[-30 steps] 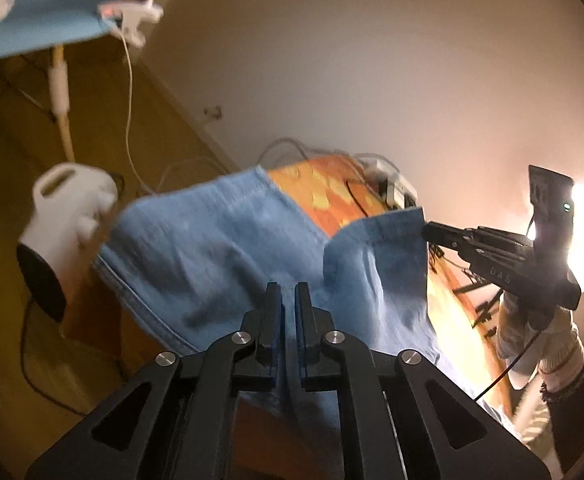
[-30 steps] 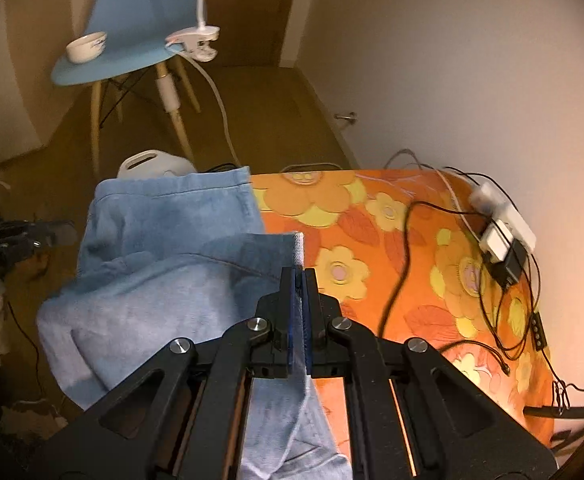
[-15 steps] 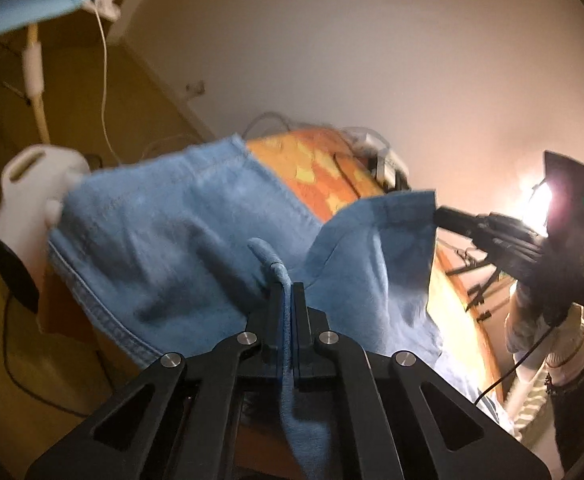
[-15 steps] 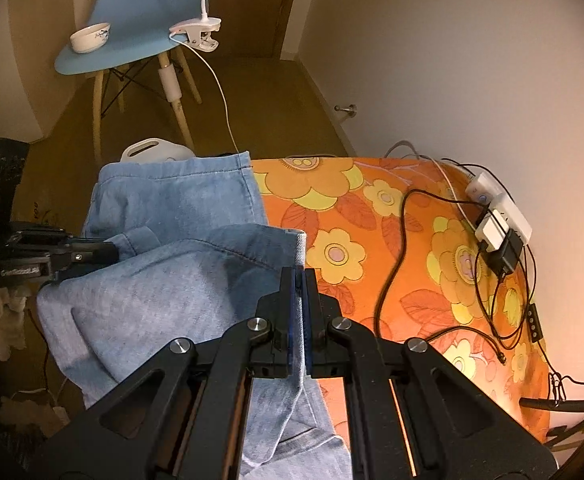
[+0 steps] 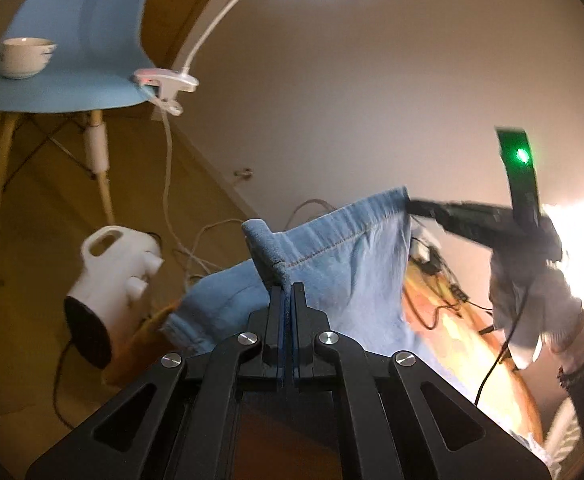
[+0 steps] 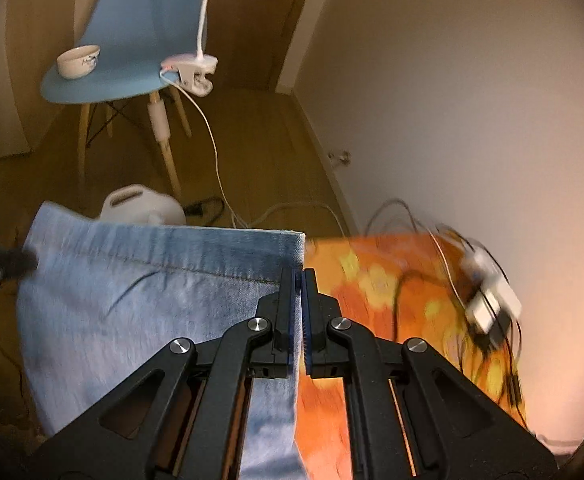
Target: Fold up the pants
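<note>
The left gripper (image 5: 287,292), a black two-finger tool with blue pads, is clamped tight on a pinched-up fold of the light blue denim pants (image 5: 344,264); the cloth bunches into a small peak just above its fingertips. The right gripper (image 6: 299,280), of the same make, is likewise closed hard on the hemmed corner of the pants (image 6: 152,300), with the stitched edge running away to the left of its tips. In the left wrist view the right gripper (image 5: 416,206) shows from the side, nipping the far corner of that hem, so the edge hangs stretched between the two tools, lifted above the orange flower-patterned table cover (image 6: 380,280). The hand behind it is washed out by glare and half wrapped in pale cloth, so its shape is hard to read. In the right wrist view the left gripper (image 6: 28,262) is only a dark blurred shape at the frame's left edge, touching the cloth.

The lower part of the pants runs out of sight under both tools. On the cover near the wall lies a tangle of black and white cables with white plugs (image 6: 488,300), smeared by motion blur. Beyond the table stand a white plastic appliance with a handle (image 5: 112,272) on the wooden floor, partly hidden behind the denim in the right view, and a light blue chair with wooden legs (image 6: 124,60) carrying a small white bowl (image 6: 78,60) and a white clip-on lamp (image 6: 192,72).
</note>
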A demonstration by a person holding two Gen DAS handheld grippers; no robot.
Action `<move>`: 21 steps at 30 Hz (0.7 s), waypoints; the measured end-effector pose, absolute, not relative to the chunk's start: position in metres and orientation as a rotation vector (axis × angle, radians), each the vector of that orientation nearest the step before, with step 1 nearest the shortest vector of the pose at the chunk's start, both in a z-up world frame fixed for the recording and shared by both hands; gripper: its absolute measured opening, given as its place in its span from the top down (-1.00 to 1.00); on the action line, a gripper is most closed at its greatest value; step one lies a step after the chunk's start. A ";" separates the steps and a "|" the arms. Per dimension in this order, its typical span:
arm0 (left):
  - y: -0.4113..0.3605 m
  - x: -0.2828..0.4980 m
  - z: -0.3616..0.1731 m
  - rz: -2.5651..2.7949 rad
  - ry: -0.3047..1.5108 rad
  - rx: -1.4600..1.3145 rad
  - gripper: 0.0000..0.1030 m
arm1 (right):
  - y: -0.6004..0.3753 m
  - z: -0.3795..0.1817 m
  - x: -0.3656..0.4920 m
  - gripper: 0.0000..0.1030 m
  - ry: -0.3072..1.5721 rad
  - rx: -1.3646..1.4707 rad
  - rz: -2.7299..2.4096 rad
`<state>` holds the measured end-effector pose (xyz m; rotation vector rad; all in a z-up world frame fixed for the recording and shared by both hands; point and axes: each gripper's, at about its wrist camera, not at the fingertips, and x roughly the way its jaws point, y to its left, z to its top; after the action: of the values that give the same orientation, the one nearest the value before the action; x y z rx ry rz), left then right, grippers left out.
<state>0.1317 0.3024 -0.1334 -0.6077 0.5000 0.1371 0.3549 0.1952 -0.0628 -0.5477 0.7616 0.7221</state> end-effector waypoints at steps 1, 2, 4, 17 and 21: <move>0.303 0.131 -0.138 0.140 0.515 -0.597 0.98 | 0.207 -0.066 0.359 0.93 0.760 -0.549 0.727; 0.302 0.132 -0.142 0.150 0.522 -0.590 0.98 | 0.215 -0.069 0.361 0.94 0.760 -0.551 0.733; 0.302 0.134 -0.151 0.162 0.545 -0.582 0.98 | 0.234 -0.080 0.365 1.00 0.763 -0.570 0.739; 0.301 0.138 -0.176 0.175 0.595 -0.574 0.98 | 0.225 -0.136 0.407 0.90 1.044 -0.358 0.801; 0.305 0.143 -0.179 0.168 0.615 -0.580 0.98 | 0.189 -0.150 0.405 0.75 1.112 -0.289 0.770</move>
<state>0.1427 0.3050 -0.1786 -0.5803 0.6149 0.1677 0.4050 0.1890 -0.1496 -0.2886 1.1121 0.7696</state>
